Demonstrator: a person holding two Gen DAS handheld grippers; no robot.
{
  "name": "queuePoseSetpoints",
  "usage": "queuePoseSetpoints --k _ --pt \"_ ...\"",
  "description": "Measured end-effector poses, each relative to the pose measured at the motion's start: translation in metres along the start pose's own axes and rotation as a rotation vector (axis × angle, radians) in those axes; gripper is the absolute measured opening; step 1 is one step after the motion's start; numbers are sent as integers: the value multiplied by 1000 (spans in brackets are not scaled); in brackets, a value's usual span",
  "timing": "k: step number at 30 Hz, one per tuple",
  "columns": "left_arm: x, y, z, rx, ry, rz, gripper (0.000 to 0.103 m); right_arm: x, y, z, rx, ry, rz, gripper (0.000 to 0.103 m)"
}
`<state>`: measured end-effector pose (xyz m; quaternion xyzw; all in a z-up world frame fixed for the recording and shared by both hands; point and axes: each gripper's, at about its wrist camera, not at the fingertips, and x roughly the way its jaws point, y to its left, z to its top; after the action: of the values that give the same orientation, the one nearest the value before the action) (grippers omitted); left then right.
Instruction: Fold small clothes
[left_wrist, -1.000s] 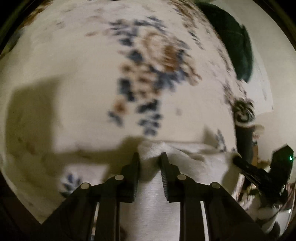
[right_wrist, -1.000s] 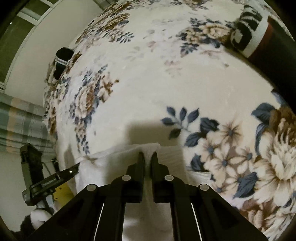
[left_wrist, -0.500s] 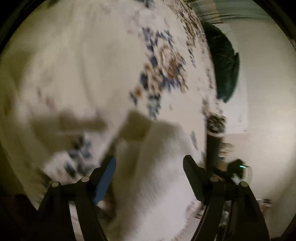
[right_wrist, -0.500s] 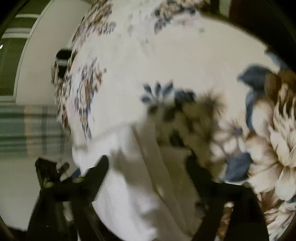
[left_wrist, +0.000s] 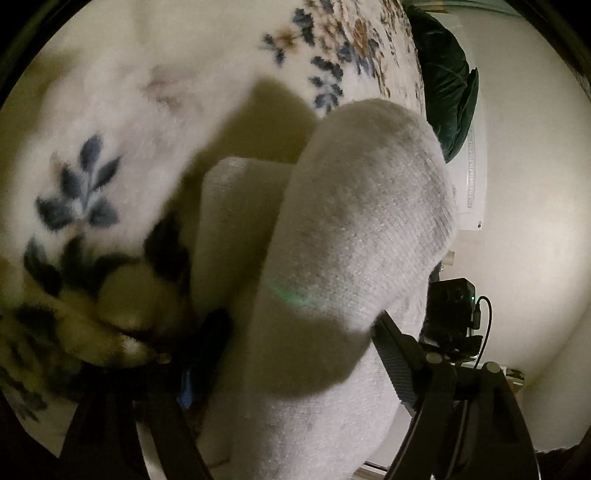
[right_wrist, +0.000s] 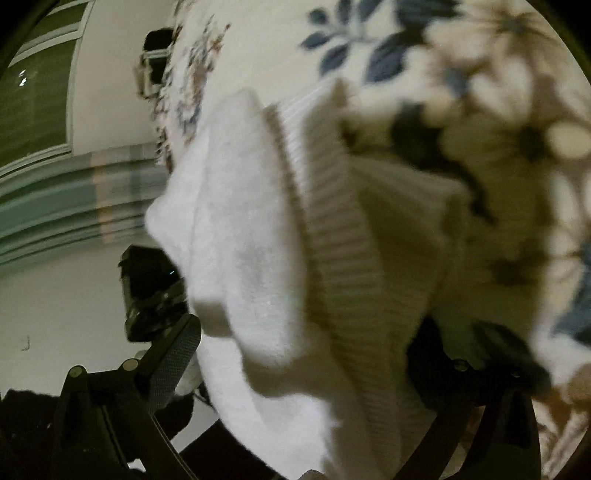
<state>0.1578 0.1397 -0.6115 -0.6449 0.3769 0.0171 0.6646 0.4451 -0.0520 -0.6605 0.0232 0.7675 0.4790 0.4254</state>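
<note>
A white sock (left_wrist: 354, 229) lies folded on the flowered blanket (left_wrist: 122, 96), its toe end lying over a lower layer (left_wrist: 236, 221). It fills the middle of the left wrist view. In the right wrist view the same sock (right_wrist: 251, 236) shows its ribbed cuff (right_wrist: 343, 236) beside the fleecy part. My left gripper (left_wrist: 295, 354) is open, jaws wide on either side of the sock. My right gripper (right_wrist: 332, 350) is open too, jaws wide apart around the sock. Neither grips the cloth.
A dark green cushion (left_wrist: 447, 85) lies at the blanket's far edge by the pale wall. Each wrist view shows the other gripper's black camera body (left_wrist: 450, 314) (right_wrist: 151, 288) close by. A curtain and window (right_wrist: 40, 103) show at left.
Both grippers were shut on the sock's edge one second ago. They have opened wide, let it go and tilted, and the sock now lies folded over between the jaws.
</note>
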Motion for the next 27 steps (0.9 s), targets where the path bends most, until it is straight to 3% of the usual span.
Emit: queuePoseSetpoints --k 4,6,7,9,15,27 --pt "-4 3 -7 -7 -34 -8 78 9 5 1 -31 24 -16 103" --pt "-3 -2 -15 25 -80 -12 62 14 12 1 -50 21 -42 99" --pt "-3 -7 -16 46 -93 -4 47 17 17 3 -53 11 -46 93" --pt "0 -18 -17 92 -117 23 34 20 19 0 -42 -12 -86 35" --pt "-11 -57 -18 225 -112 91 29 11 40 -29 -24 -141 -132 28" --pt "11 -159 10 482 -22 149 27 -67 49 -74 102 -416 -32 26"
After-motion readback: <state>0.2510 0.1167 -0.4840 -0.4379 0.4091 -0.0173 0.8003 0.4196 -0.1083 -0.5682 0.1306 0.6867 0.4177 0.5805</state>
